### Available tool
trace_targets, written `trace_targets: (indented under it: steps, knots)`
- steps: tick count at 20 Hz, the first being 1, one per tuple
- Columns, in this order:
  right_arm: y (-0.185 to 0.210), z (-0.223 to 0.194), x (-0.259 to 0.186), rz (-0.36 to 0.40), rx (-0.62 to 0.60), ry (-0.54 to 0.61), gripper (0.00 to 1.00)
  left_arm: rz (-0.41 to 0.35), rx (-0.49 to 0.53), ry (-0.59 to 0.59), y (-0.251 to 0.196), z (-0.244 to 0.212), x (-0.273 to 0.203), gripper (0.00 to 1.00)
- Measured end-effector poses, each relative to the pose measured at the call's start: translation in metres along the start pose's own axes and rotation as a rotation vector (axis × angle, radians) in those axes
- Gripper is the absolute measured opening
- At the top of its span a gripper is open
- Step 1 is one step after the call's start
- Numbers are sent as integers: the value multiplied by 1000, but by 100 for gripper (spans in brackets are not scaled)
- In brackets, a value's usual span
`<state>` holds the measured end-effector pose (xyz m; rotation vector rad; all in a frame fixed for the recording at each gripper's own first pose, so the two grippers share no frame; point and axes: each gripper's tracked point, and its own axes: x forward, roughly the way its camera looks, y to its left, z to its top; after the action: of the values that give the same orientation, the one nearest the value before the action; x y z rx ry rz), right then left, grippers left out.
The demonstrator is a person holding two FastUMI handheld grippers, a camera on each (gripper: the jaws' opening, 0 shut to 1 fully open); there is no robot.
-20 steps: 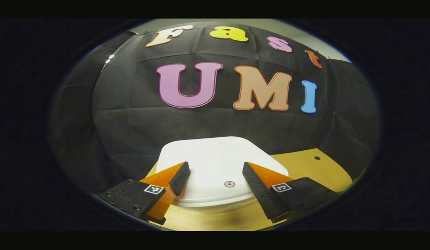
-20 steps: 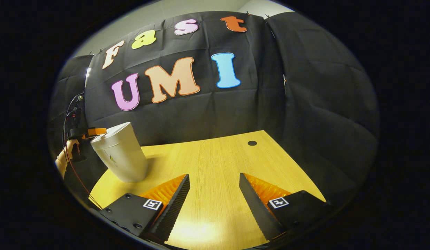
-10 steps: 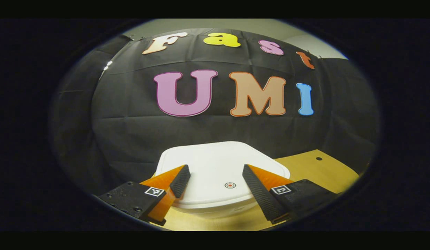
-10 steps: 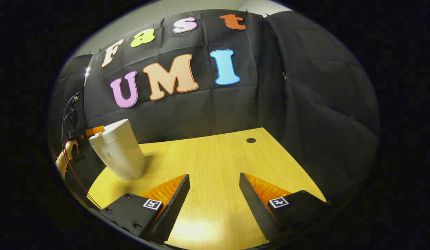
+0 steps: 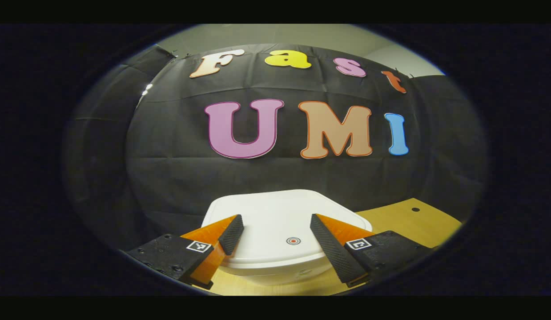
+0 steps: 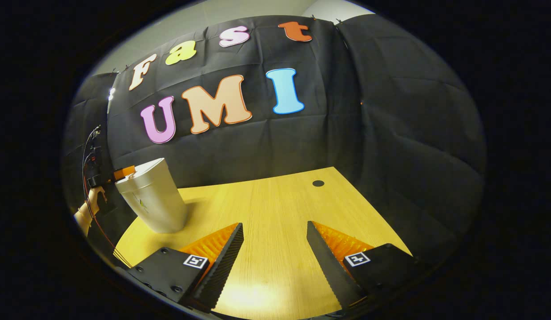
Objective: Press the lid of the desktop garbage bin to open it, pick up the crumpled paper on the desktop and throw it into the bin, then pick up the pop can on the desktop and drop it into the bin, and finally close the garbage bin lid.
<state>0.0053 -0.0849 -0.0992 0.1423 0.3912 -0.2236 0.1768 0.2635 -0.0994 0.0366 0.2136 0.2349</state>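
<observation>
On desk (image 6: 275, 209): white bin (image 6: 153, 198), lid (image 5: 275, 222) flat; L gripper (image 5: 275, 235), R gripper (image 6: 274, 246) agape, empty

Both views are dim overall, with strong darkening toward the round edges, so the black cloth wall (image 6: 391, 133) fades into near darkness at the sides. The light comes from above: in the right gripper view a bright glare patch sits on the wooden counter (image 6: 275, 213) between the right tongs (image 6: 275, 231), and the bin (image 6: 153, 198) throws a soft shadow to its right. In the left gripper view the white lid (image 5: 275, 222) is the brightest surface, nearly washed out. Fisheye distortion bends the counter's edge and the wall folds outward. Focus is fairly sharp at centre and softer at the rim.
</observation>
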Motion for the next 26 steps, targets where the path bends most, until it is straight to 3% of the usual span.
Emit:
trace_targets:
  steps: [4, 8, 11, 15, 17, 20, 24, 26]
  knots:
    - [-6, -2, -7, -27, 14, 14, 96, -24, -108, -94, -7, 30, -7, 94]
    - [2, -2, -8, -16, 8, 20, 95, -2, -117, -173, 5, 68, -8, 94]
    - [11, 8, -11, 2, -4, -6, 94, -31, -138, -258, -12, 106, -49, 94]
    - [29, 37, -21, 51, 9, -100, 95, -9, -79, -333, -46, 127, -124, 92]
    - [35, 50, -27, 71, 27, -154, 95, -32, -74, -347, -79, 125, -157, 93]
    - [43, 58, -31, 92, 70, -212, 95, -52, -148, -329, -119, 103, -194, 92]
    - [60, 58, -35, 127, 77, -238, 95, -1, -138, -278, -131, 66, -214, 93]
    - [63, 55, -35, 130, 38, -231, 95, -20, -164, -245, -144, 53, -215, 91]
